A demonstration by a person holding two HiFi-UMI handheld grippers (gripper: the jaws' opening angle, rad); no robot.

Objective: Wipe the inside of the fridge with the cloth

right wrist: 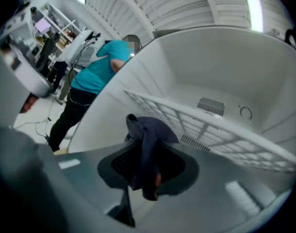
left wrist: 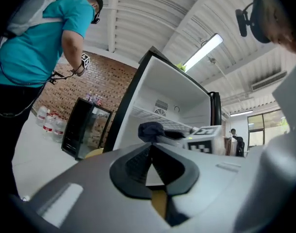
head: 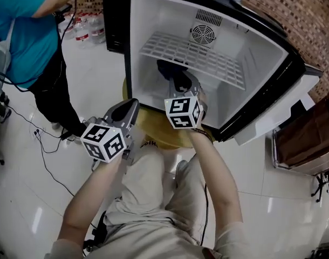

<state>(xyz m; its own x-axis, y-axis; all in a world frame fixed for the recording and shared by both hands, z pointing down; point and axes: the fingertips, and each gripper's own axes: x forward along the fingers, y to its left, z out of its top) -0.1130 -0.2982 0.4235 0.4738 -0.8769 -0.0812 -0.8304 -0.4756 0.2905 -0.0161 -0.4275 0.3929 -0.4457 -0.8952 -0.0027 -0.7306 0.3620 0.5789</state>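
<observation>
Navy cloth [right wrist: 147, 144] is clamped in my right gripper [head: 178, 81], bunched past the tips so that fabric, not plastic, meets the fridge [head: 261, 53] interior below the wire shelf [head: 197, 55]. My left gripper [head: 127, 111] hangs outside, jaws together and empty, leaving room.

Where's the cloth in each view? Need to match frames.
Head view: cloth at centre, just below the wire shelf.
Left gripper view: cloth at centre, shelf behind it.
Right gripper view: cloth lower centre, shelf behind.
Shared landmark: the wire shelf.
</observation>
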